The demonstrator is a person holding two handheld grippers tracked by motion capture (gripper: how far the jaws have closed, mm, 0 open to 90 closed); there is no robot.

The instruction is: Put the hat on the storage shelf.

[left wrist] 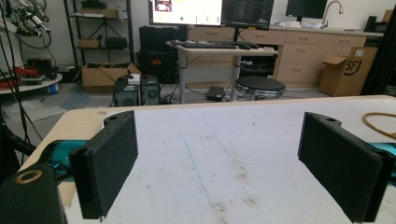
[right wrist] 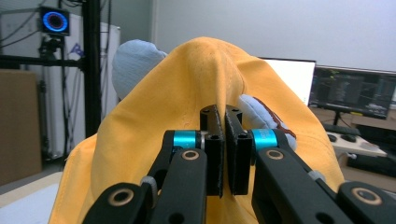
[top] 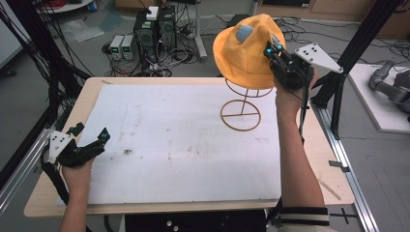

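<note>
Right gripper (top: 271, 53) seemingly pinching yellow hat (top: 244, 50)

Hat (top: 244, 50) conceals the top of the wire stand (top: 240, 108); right gripper (top: 273, 52) covers the hat's right brim.

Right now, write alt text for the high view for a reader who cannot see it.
The right gripper pinches a yellow hat over a wire hat stand at the far right of a white-covered table. The left gripper is open, low at the near left edge. Beyond the table are cables and computer boxes on the floor.
</note>
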